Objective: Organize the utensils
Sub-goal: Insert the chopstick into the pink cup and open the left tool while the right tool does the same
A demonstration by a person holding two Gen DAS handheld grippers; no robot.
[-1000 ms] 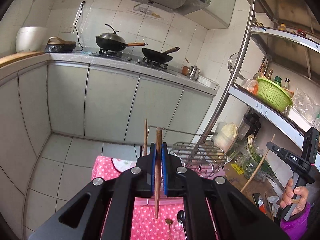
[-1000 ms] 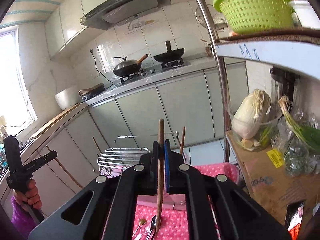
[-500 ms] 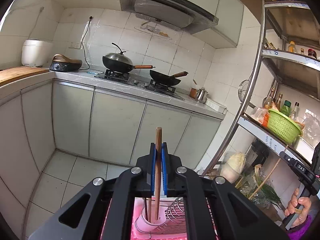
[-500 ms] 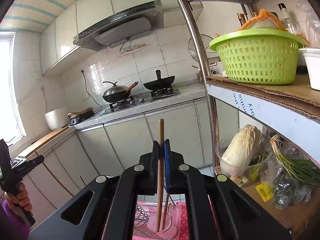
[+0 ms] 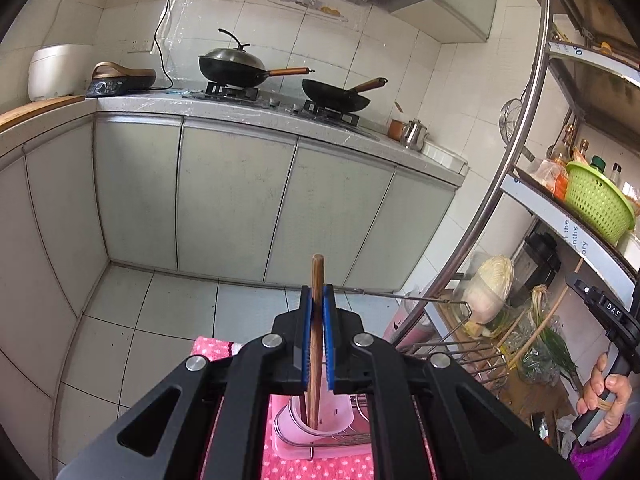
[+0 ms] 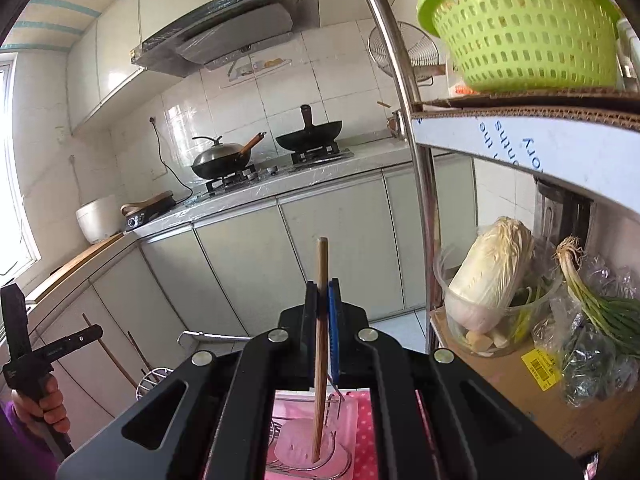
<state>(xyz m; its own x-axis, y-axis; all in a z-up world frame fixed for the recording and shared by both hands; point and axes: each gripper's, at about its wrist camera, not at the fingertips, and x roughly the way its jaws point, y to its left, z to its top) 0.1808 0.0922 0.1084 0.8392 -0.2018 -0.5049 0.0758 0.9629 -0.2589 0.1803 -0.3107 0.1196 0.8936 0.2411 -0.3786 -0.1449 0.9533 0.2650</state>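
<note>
Above the pink utensil cup (image 5: 320,420), both chopsticks have swung in from the side; left claw (image 5: 317,336) and right claw (image 6: 325,332) each pinch one, seemingly ready to drop.

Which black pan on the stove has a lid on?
The left pan has a domed lid; the right pan is open.

Lighting: bright, even daylight. Source: window (image 6: 16,184) at the left edge of the right wrist view, blown out to white. Glare: sheen on the wall tiles (image 6: 280,92) and on the hood (image 6: 236,36). Shadows: soft, weak; the shelf (image 6: 532,148) underside is dim. Distortion: strong fisheye, cabinet lines and the rack pole (image 5: 516,148) bowed, black vignette in all corners. Focus: sharp throughout, slight softness toward the rims.
</note>
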